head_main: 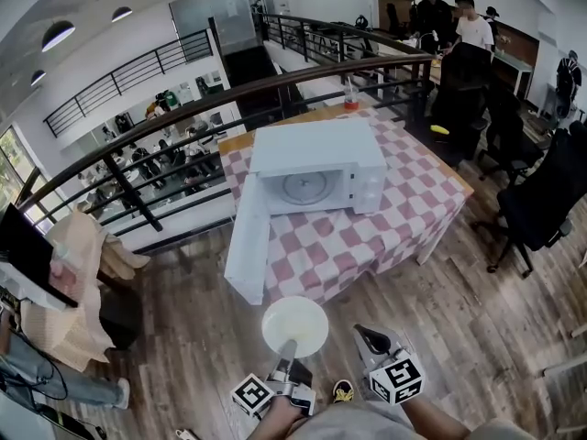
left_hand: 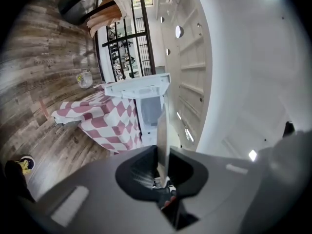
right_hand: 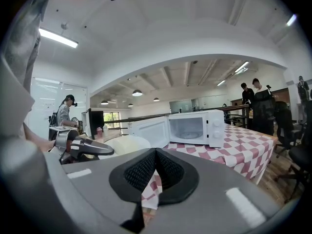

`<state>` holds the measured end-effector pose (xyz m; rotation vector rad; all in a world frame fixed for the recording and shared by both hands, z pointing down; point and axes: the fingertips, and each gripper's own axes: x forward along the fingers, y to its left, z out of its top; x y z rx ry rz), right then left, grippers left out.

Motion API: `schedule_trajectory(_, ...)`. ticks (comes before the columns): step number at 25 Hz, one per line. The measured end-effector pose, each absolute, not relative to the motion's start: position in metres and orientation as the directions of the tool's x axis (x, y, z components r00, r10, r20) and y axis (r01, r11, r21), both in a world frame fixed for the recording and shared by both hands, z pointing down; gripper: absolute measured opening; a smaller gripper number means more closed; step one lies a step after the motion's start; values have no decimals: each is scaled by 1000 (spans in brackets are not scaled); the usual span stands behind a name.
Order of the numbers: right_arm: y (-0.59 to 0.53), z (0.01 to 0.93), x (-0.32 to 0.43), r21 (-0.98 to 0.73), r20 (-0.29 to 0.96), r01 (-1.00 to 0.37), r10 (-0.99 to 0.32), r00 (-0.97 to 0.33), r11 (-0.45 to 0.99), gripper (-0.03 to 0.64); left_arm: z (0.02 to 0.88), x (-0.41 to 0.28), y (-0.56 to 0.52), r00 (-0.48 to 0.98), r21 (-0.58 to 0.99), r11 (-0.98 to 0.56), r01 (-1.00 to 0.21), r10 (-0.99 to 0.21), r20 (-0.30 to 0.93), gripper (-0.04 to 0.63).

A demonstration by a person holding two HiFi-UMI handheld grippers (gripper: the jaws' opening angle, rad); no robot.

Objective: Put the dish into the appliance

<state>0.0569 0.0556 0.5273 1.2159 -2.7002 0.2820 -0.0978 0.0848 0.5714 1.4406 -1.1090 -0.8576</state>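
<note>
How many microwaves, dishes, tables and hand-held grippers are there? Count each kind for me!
microwave: 1
dish: 1
table: 1
hand-held grippers: 2, the left hand-held gripper and the right hand-held gripper
total: 5

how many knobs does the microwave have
2. Both sit on the panel to the right of the microwave's open cavity, the upper knob directly above the lower knob. None seem to be hidden.

Left gripper (head_main: 289, 351) holds dish (head_main: 294, 324) by its near rim; right gripper (head_main: 371, 337) alongside; open microwave (head_main: 316, 168) ahead of both, on table (head_main: 417, 204).
</note>
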Motion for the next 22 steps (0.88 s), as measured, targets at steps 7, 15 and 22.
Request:
schedule_trajectory(7, 28, 527, 67, -97, 213, -738, -711, -670, 667, -5, 566, -79, 59, 303, 982, -14, -187, -952, 44, 28)
schedule_trajectory(15, 21, 527, 74, -96, 200, -723, -698, -687, 684, -5, 566, -67, 52, 288, 983, -5, -183, -956, 48, 28)
schedule_trajectory(22, 22, 528, 75, -102, 199, -715, -690, -696, 691, -5, 565, -65, 55, 280, 983, -5, -185, -959, 48, 28)
